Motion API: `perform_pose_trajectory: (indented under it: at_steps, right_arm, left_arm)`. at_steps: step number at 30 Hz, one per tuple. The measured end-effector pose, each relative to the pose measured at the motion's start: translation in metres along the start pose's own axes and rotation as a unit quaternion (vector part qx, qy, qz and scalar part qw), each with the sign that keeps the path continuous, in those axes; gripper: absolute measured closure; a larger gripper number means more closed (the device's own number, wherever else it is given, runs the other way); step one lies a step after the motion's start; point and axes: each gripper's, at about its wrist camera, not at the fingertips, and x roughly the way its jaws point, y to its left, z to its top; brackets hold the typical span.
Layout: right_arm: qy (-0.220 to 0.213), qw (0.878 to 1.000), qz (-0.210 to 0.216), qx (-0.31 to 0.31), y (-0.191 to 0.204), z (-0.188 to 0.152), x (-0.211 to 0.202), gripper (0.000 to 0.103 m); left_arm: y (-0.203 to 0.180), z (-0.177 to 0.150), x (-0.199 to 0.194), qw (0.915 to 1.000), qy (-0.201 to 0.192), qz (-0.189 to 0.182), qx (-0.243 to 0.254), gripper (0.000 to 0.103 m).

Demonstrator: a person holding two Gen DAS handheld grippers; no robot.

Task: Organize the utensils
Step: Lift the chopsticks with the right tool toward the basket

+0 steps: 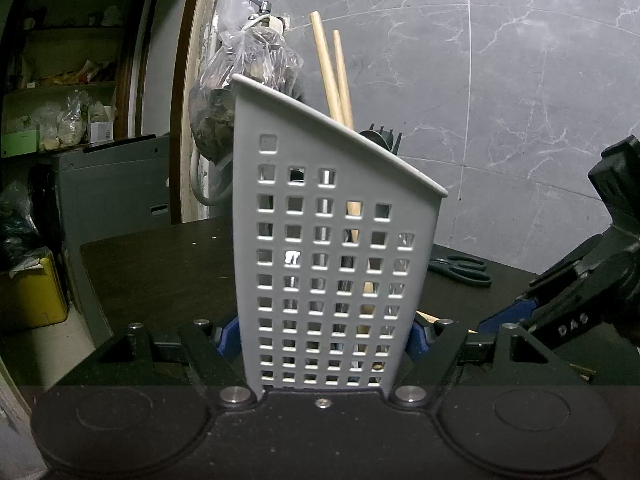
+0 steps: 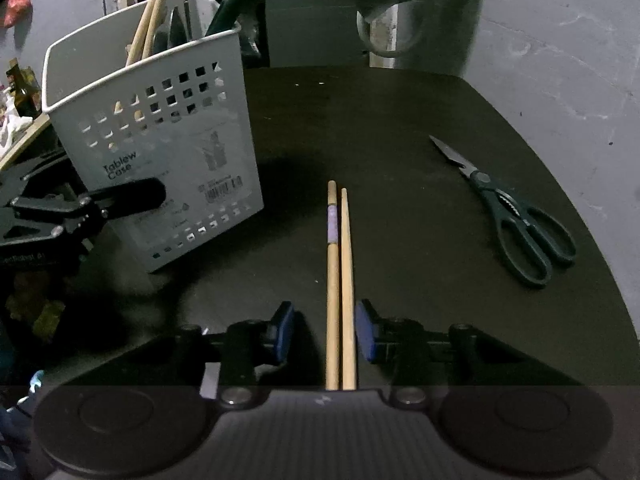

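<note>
A dark surface (image 2: 360, 128) stands before a grey marbled wall (image 1: 500, 60). A filled clear plastic bag (image 1: 240, 64) hangs beside a doorway; shelves (image 1: 60, 80) stand behind.

Utensils partly sorted on your dark table.
Your white perforated caddy (image 2: 160, 136) stood upright holding wooden sticks; two chopsticks (image 2: 340, 280) lay parallel, touching; green-handled scissors (image 2: 516, 216) lay well apart.
</note>
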Motion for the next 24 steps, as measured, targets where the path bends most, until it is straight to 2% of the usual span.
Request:
perform_pose_trajectory:
  at_steps: [2,4,8,15,19,24]
  right_arm:
    - [-0.001,1.000,0.013,0.026,-0.008,-0.001,-0.003,0.067]
    - [-0.006,0.999,0.005,0.035,-0.015,-0.003,-0.009,0.074]
    - [-0.012,0.999,-0.005,0.053,-0.024,-0.011,-0.022,0.076]
    - [-0.004,0.999,-0.007,0.049,-0.024,-0.015,-0.018,0.083]
    - [0.000,0.999,-0.010,0.034,-0.019,-0.014,-0.011,0.095]
    - [-0.005,0.999,-0.006,0.031,-0.020,-0.008,-0.004,0.097]
  left_arm:
    - [0.000,0.000,0.000,1.0000,-0.001,0.000,-0.001,0.026]
    - [0.001,0.001,0.001,1.0000,-0.001,0.000,-0.001,0.026]
    - [0.001,0.000,0.001,1.0000,-0.002,0.001,0.000,0.026]
    - [0.001,0.000,0.001,1.0000,-0.002,0.001,0.001,0.026]
    - [0.001,0.001,0.001,1.0000,-0.003,0.002,0.001,0.026]
    - [0.001,0.001,0.000,1.0000,-0.003,0.002,0.000,0.026]
